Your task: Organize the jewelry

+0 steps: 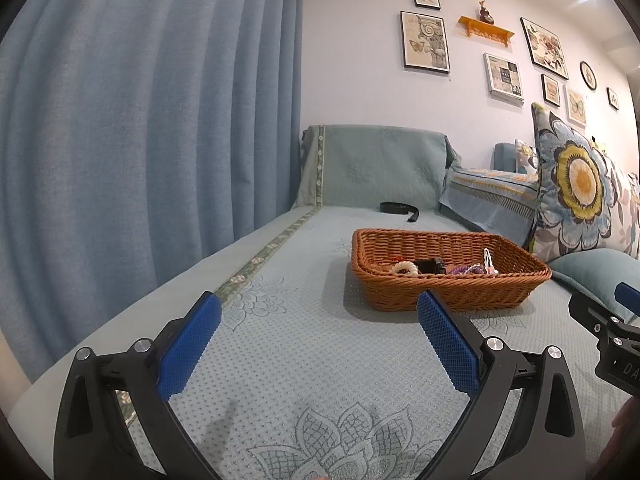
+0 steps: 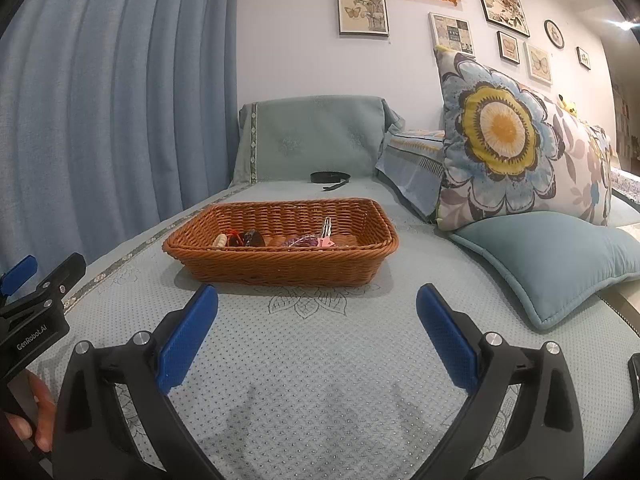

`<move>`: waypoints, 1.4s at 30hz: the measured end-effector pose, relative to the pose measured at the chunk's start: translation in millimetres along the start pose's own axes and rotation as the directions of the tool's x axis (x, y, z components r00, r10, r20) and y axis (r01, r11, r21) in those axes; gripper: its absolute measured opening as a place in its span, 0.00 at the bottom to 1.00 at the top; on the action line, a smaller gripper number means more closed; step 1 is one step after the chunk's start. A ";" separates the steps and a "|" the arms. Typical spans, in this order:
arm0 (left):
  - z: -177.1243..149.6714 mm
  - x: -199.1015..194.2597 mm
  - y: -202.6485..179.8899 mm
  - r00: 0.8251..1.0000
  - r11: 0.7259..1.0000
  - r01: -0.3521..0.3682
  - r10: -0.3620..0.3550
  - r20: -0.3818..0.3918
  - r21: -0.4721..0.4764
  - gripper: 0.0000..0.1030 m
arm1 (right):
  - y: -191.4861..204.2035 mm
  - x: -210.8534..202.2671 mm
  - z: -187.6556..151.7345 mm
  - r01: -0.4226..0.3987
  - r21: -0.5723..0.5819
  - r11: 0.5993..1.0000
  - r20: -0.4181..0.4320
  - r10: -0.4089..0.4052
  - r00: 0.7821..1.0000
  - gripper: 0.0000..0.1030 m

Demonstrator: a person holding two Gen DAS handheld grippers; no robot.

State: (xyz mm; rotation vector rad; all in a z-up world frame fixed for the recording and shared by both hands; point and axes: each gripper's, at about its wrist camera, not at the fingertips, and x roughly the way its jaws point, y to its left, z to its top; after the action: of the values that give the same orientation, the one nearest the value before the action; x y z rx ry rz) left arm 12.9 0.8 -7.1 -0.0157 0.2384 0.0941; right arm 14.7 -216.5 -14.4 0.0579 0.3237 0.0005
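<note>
A brown wicker basket (image 1: 448, 288) (image 2: 280, 264) stands on the pale blue sofa cover. Inside lie several small pieces: a cream hair tie (image 1: 405, 267) (image 2: 221, 240), a dark clip (image 1: 434, 266) (image 2: 252, 237), a purple beaded piece (image 1: 466, 269) (image 2: 302, 240) and a pink hair clip (image 1: 489, 262) (image 2: 326, 234). My left gripper (image 1: 318, 316) is open and empty, short of the basket and to its left. My right gripper (image 2: 318, 308) is open and empty, just in front of the basket. Each gripper shows at the edge of the other's view.
A black strap (image 1: 398, 209) (image 2: 330, 178) lies at the far end of the seat. A flowered cushion (image 2: 508, 140) and a plain blue cushion (image 2: 556, 264) lie right of the basket. A blue curtain (image 1: 140, 120) hangs along the left.
</note>
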 end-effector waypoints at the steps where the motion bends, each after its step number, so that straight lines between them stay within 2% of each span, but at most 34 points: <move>1: -0.1 0.2 -0.1 1.000 1.000 0.000 0.000 0.000 0.000 0.92 | 0.2 0.3 0.0 0.000 0.000 1.000 -0.001 0.000 1.000 0.92; 42: -1.3 -0.3 -3.7 1.000 1.000 0.005 -0.005 0.006 0.024 0.92 | -2.3 2.6 -1.3 -0.002 -0.004 1.000 -0.007 0.002 1.000 0.92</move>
State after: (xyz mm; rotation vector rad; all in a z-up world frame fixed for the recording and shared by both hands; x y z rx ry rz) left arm 12.7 -3.0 -8.3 0.0083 0.2332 0.0858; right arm 16.7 -218.7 -16.6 0.0545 0.3309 0.0038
